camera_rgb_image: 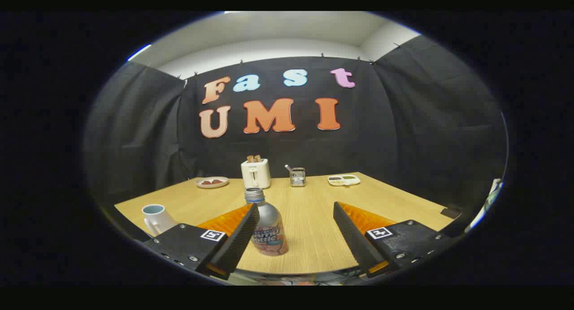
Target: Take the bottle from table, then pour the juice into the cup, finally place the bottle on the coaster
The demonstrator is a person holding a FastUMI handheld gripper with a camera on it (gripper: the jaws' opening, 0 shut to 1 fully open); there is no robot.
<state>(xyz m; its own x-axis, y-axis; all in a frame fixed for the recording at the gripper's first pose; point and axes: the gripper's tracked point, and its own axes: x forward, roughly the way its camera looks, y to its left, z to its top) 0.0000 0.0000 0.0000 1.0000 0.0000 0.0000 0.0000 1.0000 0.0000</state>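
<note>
We held the hand-held gripper (296,238) low over the near edge of the worktop (314,211), level and pointing toward the far wall, its two fingers spread wide with nothing between them. The bottle (268,229) stood upright on the worktop, just ahead of the fingers and hard by the inner face of the left finger (240,240), at about eleven o'clock from the midpoint of the opening; we could not tell whether it touched that finger. It looked like a slim metal bottle with a printed label and an uncapped threaded neck, so we judged it stiff, smooth, rather slippery, and prone to tipping or spilling if knocked. We judged the best hold to be across the labelled belly, below the shoulder. The white cup (157,216) sat at about nine o'clock from the bottle, beyond the left finger. We saw no coaster. A toaster (255,173) stood far off at twelve o'clock.
</note>
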